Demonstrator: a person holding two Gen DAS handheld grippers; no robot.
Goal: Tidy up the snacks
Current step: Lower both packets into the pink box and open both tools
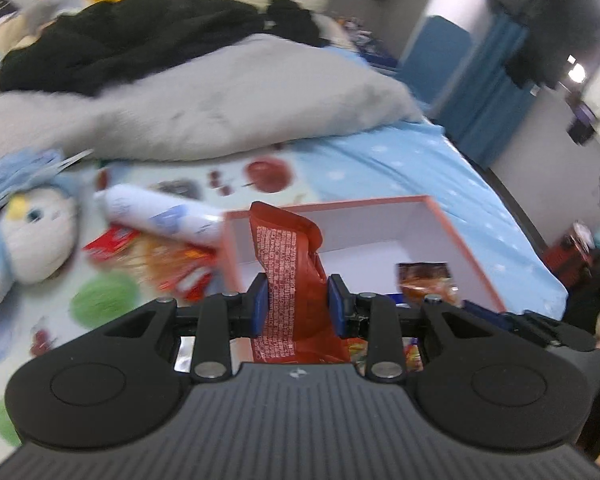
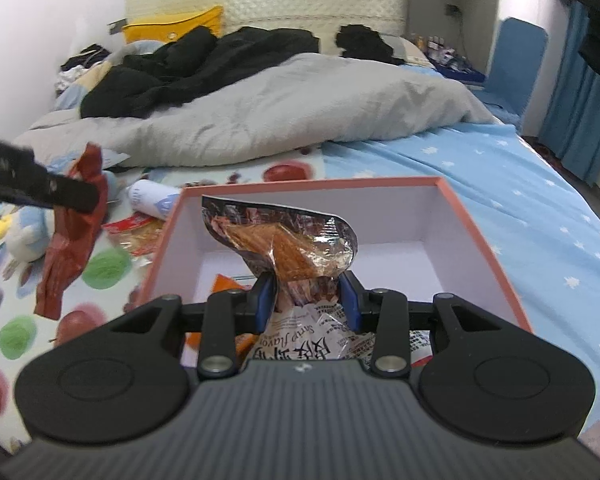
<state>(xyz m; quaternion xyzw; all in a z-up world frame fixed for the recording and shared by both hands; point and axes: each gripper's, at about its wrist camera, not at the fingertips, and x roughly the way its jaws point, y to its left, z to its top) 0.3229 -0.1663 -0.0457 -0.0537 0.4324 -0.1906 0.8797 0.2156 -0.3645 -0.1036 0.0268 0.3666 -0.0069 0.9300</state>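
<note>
Both tools were mid-transfer, each carrying a snack toward the pink-rimmed white cardboard box (image 2: 476, 216) at frame centre. The left gripper (image 1: 298, 304) pinched a crinkled red foil packet (image 1: 288, 264) at the box's left edge; the right gripper (image 2: 306, 300) pinched a clear-and-silver packet of orange strips (image 2: 288, 248) over the box interior. Next, I judged, each needed lowering inside and the jaws spreading; loose packets (image 2: 136, 232) remained at left on the fruit-print sheet (image 2: 100, 268).

Left gripper (image 1: 297, 300): tilted downward, blue pads pressed on both sides of a red snack packet (image 1: 290, 280), raised off the bed. Right gripper (image 2: 307, 298): tilted downward over the box (image 2: 496, 256), pads clamped on a crinkled foil snack bag (image 2: 288, 252), its top standing above the fingers.
</note>
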